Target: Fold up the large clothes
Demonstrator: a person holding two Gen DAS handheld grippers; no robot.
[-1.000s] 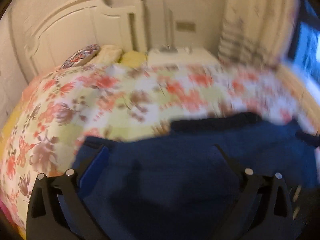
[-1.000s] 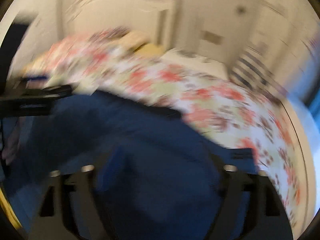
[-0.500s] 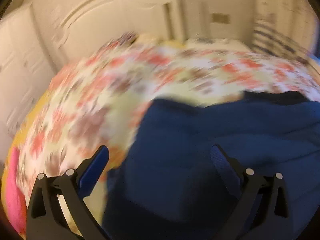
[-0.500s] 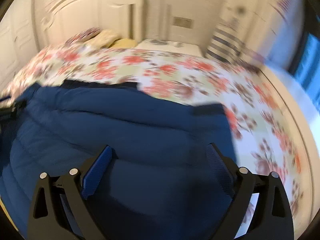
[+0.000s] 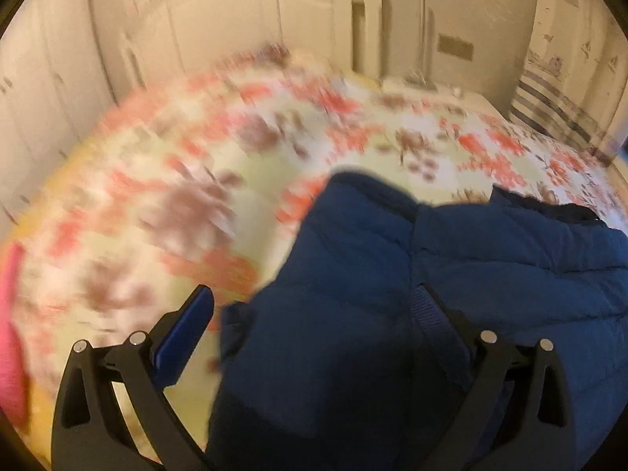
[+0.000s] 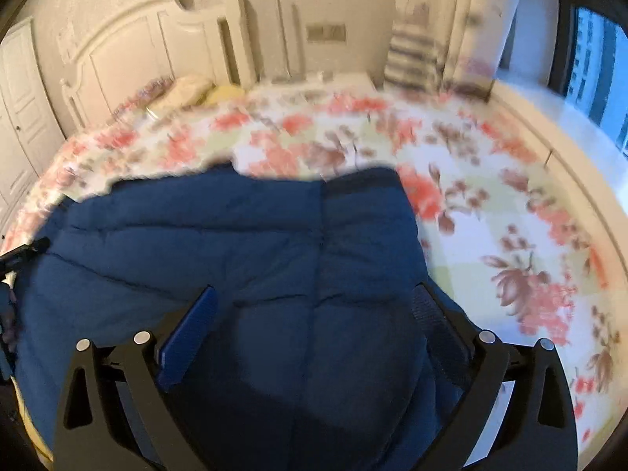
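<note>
A dark blue quilted jacket (image 5: 451,282) lies on a bed with a floral cover (image 5: 176,196). In the left wrist view my left gripper (image 5: 314,314) is open, its jaws wide apart over the jacket's left edge, with nothing between the pads. In the right wrist view the jacket (image 6: 235,243) fills the lower left. My right gripper (image 6: 314,314) is open above the jacket's right part, jaws wide apart, holding nothing. The floral cover (image 6: 490,235) lies to its right.
A white headboard (image 6: 129,59) and pillows (image 6: 192,86) stand at the bed's far end. A white nightstand (image 5: 451,94) and a striped cloth (image 6: 412,55) are beyond the bed. A window (image 6: 596,70) is at the right. White cupboard doors (image 5: 59,78) line the left.
Both grippers have swung leftwards and stayed open. The left view now shows more bare bed cover at its left; the jacket sits further right in it.
</note>
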